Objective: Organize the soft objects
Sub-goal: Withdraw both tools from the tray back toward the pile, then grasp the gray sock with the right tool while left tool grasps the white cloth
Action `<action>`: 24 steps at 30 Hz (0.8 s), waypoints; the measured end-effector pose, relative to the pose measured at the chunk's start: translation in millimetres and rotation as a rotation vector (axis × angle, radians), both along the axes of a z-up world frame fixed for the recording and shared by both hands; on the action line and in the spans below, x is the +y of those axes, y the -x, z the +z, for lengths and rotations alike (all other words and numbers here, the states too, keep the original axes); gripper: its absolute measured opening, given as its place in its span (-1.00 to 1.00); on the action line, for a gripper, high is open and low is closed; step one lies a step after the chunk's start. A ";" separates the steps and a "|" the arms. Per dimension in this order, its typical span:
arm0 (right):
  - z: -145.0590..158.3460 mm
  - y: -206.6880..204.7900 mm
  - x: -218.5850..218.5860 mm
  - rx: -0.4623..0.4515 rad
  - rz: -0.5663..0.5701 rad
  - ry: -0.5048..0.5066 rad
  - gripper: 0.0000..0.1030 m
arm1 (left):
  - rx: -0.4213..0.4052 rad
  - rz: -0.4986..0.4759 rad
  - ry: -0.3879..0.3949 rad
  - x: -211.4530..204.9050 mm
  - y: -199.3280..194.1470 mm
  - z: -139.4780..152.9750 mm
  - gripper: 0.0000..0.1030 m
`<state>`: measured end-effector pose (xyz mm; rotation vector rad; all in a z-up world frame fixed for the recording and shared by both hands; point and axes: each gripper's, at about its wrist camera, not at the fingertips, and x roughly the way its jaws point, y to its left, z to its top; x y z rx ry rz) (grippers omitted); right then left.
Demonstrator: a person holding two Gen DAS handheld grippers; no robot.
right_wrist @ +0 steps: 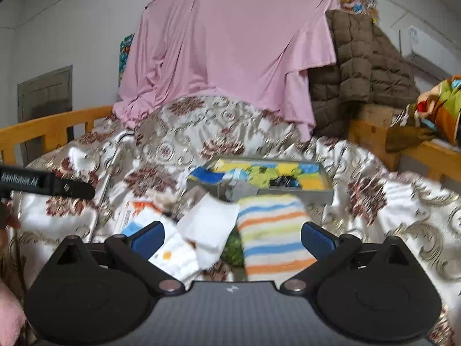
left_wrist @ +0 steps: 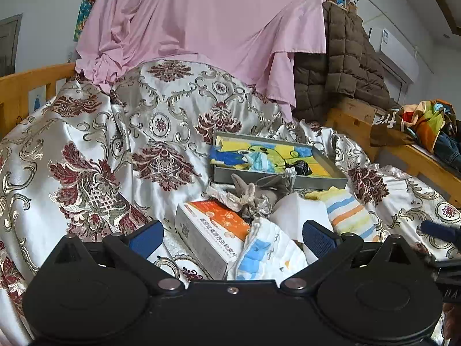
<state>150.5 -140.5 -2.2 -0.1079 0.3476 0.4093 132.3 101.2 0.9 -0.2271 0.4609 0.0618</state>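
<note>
A glossy satin bedspread (left_wrist: 95, 150), white with maroon and gold damask flowers, is covering a bed with an orange wooden rail (left_wrist: 31, 77). Behind it a pink sheet (left_wrist: 201, 20) is hanging against the pale wall, beside a brown quilted jacket (left_wrist: 343, 66); a white air conditioner (left_wrist: 394, 52) is sitting high on the wall at the right.

Near the middle of the bedspread a shallow grey tray (left_wrist: 227, 174) is holding bright yellow and blue cloths. Just in front of it soft things are lying in a loose heap: a striped sock (right_wrist: 270, 230) in orange, blue and yellow, a white folded cloth (right_wrist: 210, 225), a quilted white bib with blue patches (left_wrist: 268, 256), and a grey drawstring pouch (left_wrist: 265, 193). A white-and-orange cardboard box (left_wrist: 210, 233) with Chinese print is lying beside them.

The left gripper (left_wrist: 230, 236) is hovering over the heap, jaws wide and empty. The right gripper (right_wrist: 232, 236) is likewise spread wide, holding nothing; its view is blurred. Lettering on the black bar at its left edge is too smeared to read.
</note>
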 end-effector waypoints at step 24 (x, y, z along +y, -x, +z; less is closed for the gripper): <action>-60.3 -16.6 41.6 0.279 0.262 0.011 0.99 | 0.117 -0.268 -0.014 -3.5 -80.0 -24.3 0.98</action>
